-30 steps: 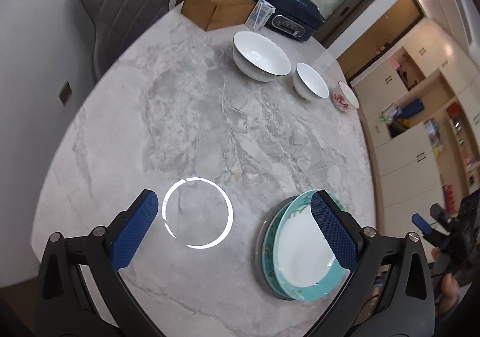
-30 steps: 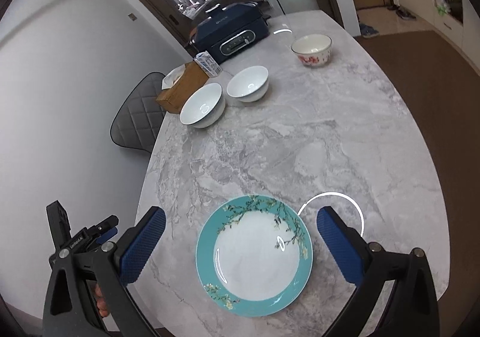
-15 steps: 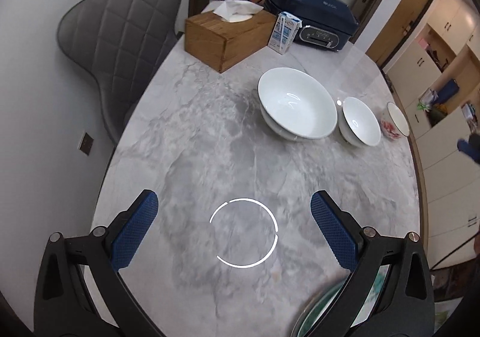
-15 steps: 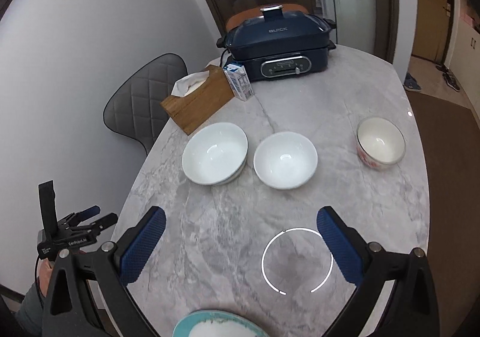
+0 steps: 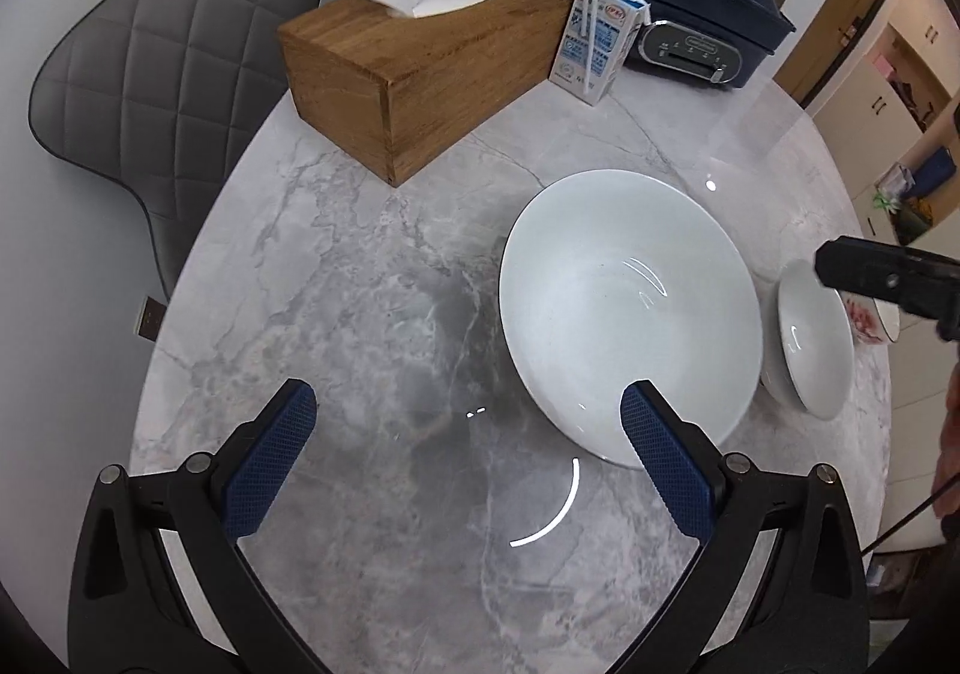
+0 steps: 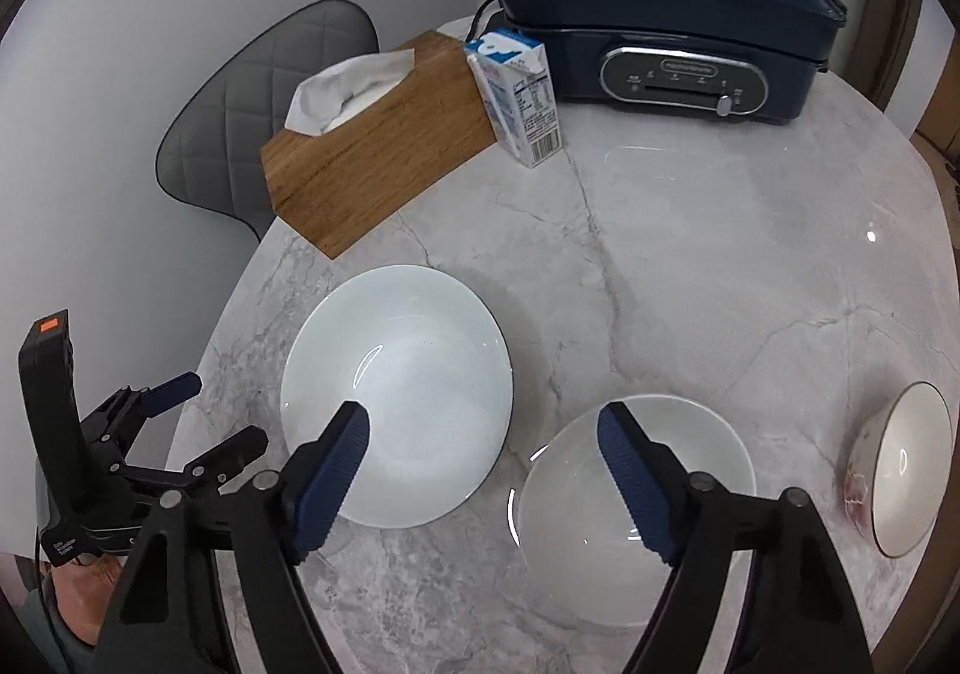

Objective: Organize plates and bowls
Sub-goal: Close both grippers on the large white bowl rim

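Right wrist view: marble table (image 6: 720,266) fills the frame ahead of the tool; at its far end, well beyond the fingertips, stand the blue electric cooker (image 6: 666,14), wooden tissue box (image 6: 378,146) and milk carton (image 6: 522,98), apparently parked clear of the crockery. Large white bowl (image 6: 414,368) lies just ahead of the left pad; smaller white bowl (image 6: 600,506) sits under and behind the right pad; red-patterned bowl (image 6: 900,470) is off to the right, apart. Right gripper (image 6: 480,470) jaws have just been closing, yet are spread, with nothing pinched; the gap straddles the seam between the two white bowls. Judgement: lining up on one rim for nesting. Left wrist view: left gripper (image 5: 462,458) is spread wide and empty, with the large bowl beside its right pad (image 5: 660,452).
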